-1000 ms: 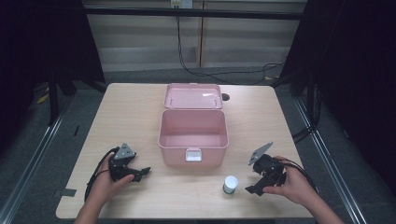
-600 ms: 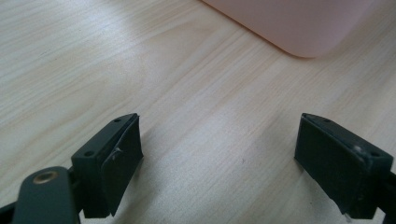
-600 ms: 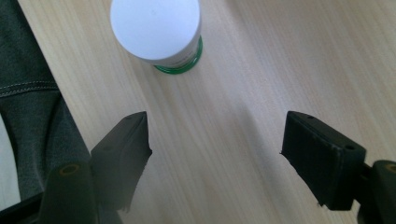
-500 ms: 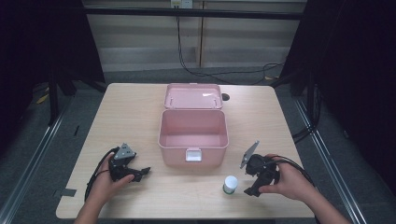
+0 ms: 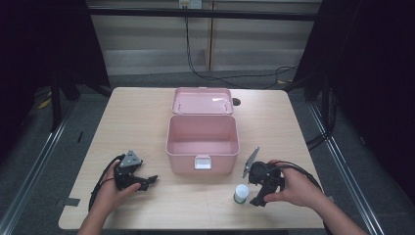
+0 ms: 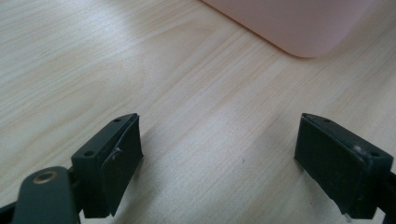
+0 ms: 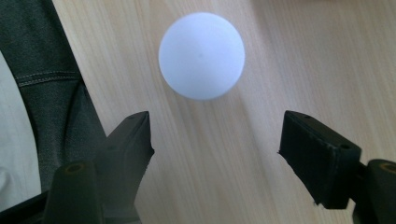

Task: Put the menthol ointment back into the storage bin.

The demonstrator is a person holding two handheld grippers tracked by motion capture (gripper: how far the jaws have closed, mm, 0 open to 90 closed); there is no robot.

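A pink box (image 5: 186, 164) stands open mid-table with its lid (image 5: 201, 101) folded back; its corner (image 6: 299, 23) shows in the left gripper view. A small white jar (image 5: 240, 194) stands in front of the box, to the right. My right gripper (image 5: 252, 192) is just right of it and open. Its jaws have just been closing, with nothing between them. In the right gripper view the jar's round white cap (image 7: 201, 55) lies just ahead of the right gripper (image 7: 215, 140). My left gripper (image 5: 149, 182) rests open at the front left, and the left gripper (image 6: 217, 144) spans bare wood.
The table's front edge (image 5: 195, 228) runs close below both hands. A dark trouser leg (image 7: 51, 70) shows past that edge in the right gripper view. Black cables (image 5: 230, 78) lie on the floor behind the table. A strip of tape (image 5: 70, 201) marks the front left corner.
My right gripper has moved left, closer to the white jar, and its jaws have narrowed. The left gripper, the box and the jar have kept still.
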